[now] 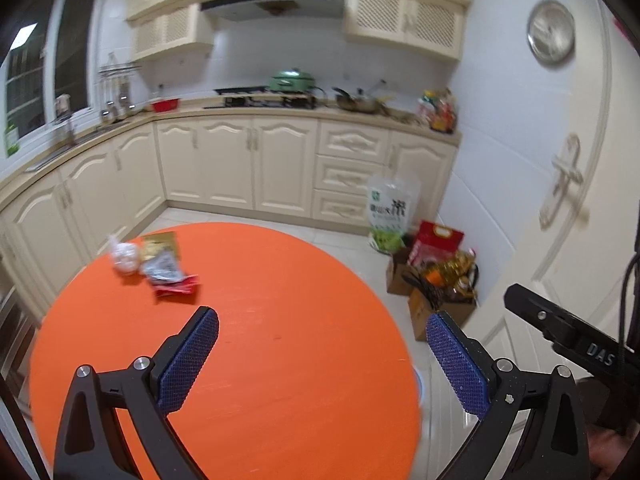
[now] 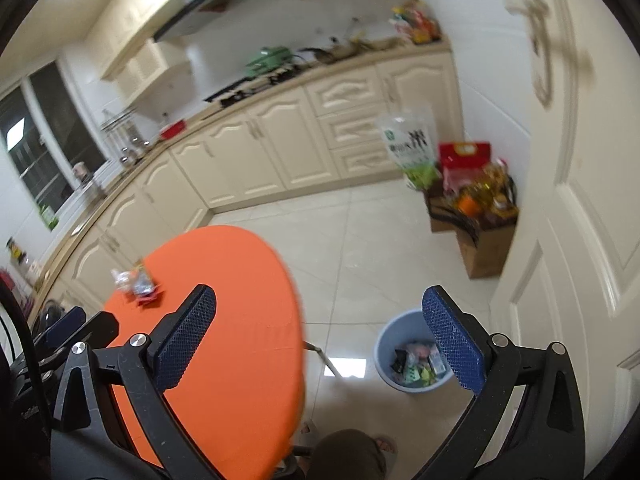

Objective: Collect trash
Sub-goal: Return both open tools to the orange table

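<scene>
Both hand-held grippers, left (image 1: 322,354) and right (image 2: 318,334), are spread apart and empty; wrappers (image 1: 160,266) wait upper left on the worktop (image 1: 280,320), probably for the bin (image 2: 386,340).

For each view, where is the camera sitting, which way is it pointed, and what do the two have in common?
Left wrist: on the left gripper, jaws open, above the orange table, facing the trash pile and counter; the right gripper's tip shows at right.
Right wrist: on the right gripper, jaws open, off the table's edge, looking down at floor and bin; a knee and foot show below.
Shared: table, trash pile, counter, floor bags.
</scene>
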